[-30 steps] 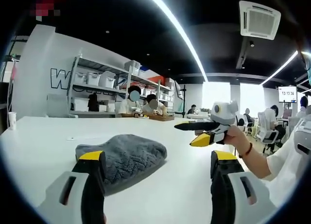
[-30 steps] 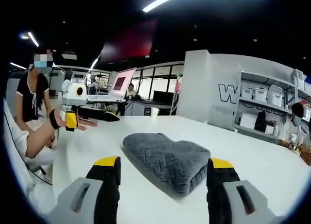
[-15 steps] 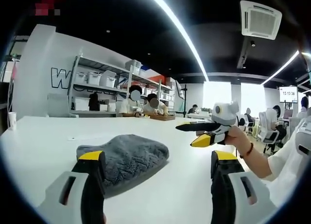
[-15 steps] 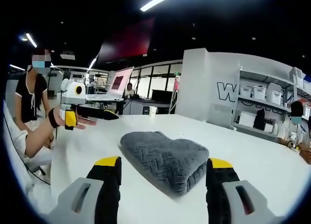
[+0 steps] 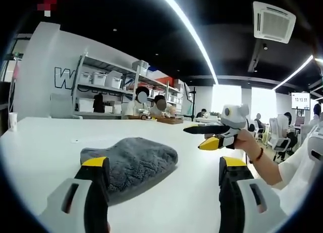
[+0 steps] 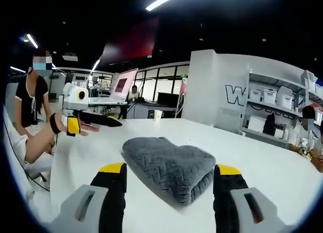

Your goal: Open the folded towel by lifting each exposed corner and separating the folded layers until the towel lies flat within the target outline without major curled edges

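Nothing has shifted: both hand-held grippers [image 5: 160,180] [image 6: 169,185] (jaws apart, empty) flank the plush, folded grey towel [image 6: 168,165].

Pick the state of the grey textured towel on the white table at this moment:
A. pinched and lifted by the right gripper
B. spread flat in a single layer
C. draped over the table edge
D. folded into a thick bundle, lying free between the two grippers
D: the grey textured towel lies folded in stacked layers on the white table, while the right gripper and the left gripper stand open, touching nothing.
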